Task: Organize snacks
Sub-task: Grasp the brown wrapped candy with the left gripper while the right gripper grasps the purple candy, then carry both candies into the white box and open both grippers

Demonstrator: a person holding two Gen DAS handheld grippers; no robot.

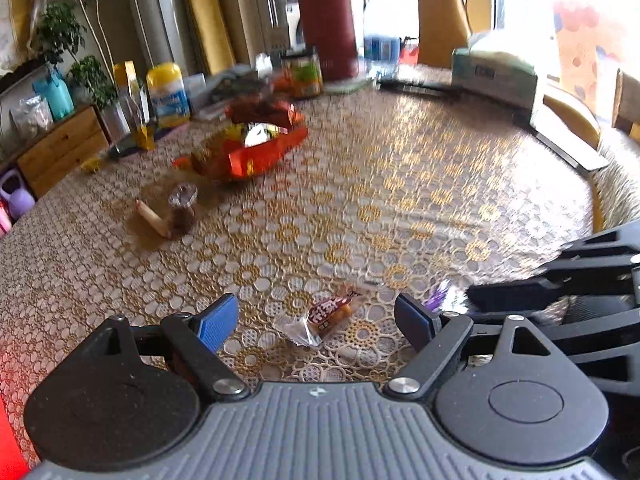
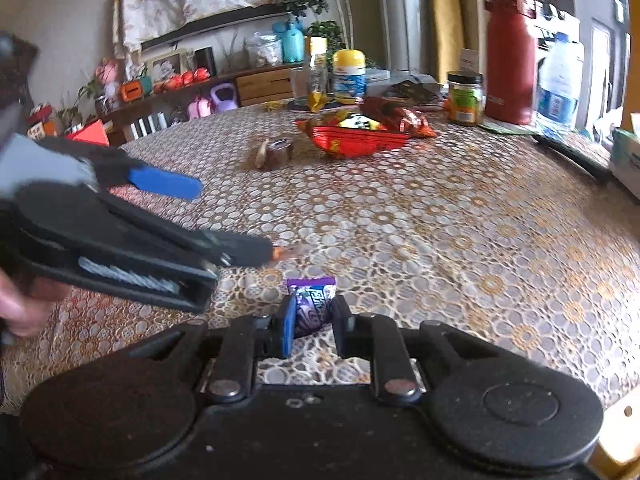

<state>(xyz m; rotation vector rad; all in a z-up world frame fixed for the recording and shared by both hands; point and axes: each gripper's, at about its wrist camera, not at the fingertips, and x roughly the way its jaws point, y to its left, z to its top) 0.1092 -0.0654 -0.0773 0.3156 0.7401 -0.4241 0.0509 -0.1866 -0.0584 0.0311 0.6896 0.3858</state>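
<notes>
Snacks lie on the lace-covered table [image 1: 400, 200]: a purple candy [image 2: 312, 306], its white lettering too blurred to read, is pinched in the narrow jaws of the right gripper [image 2: 313, 326], and a red-labelled candy [image 1: 326, 314], print illegible, lies between the wide jaws of the left gripper [image 1: 316, 320], untouched. Far left a red bowl [image 1: 256, 152] holds packets; the table's middle and right lie open to the edge.

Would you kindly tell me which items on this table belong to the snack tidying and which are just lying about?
Part of the job:
- purple snack packet, gripped in the right tongs
- red-and-clear wrapped snack, between the open left tongs
- red snack bowl
- brown wrapped snack

Just lying about:
- red flask
- water bottle
- jar
- tissue box
</notes>
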